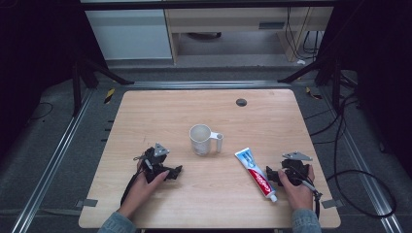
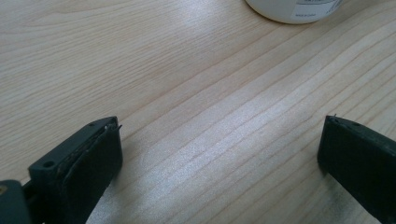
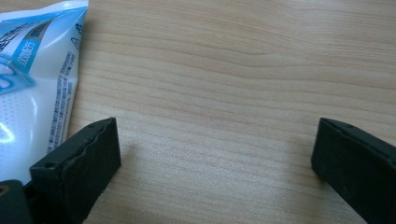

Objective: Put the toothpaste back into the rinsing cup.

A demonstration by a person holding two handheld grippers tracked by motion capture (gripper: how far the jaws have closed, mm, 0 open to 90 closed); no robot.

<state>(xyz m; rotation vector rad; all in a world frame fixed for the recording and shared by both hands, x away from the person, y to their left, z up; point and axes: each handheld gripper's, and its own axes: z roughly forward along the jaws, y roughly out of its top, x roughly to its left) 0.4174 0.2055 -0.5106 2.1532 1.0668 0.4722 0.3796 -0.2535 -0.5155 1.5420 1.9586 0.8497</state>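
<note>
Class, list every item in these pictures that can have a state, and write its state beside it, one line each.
Cup: upright, mouth open, handle toward the right gripper's side.
Toothpaste tube: lying flat, cap on, cap end nearest the person.
Left gripper: open, nothing between the jaws.
Right gripper: open, nothing held, tube beside one jaw.

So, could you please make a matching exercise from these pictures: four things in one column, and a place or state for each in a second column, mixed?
Things:
1. cup
2. toothpaste tube
3. left gripper
4. round dark insert

Places or states:
a. near the table's far edge
b. lying flat beside the right gripper
c. upright at the table's middle
d. open above bare wood

Pairs: 1-c, 2-b, 3-d, 4-a
</note>
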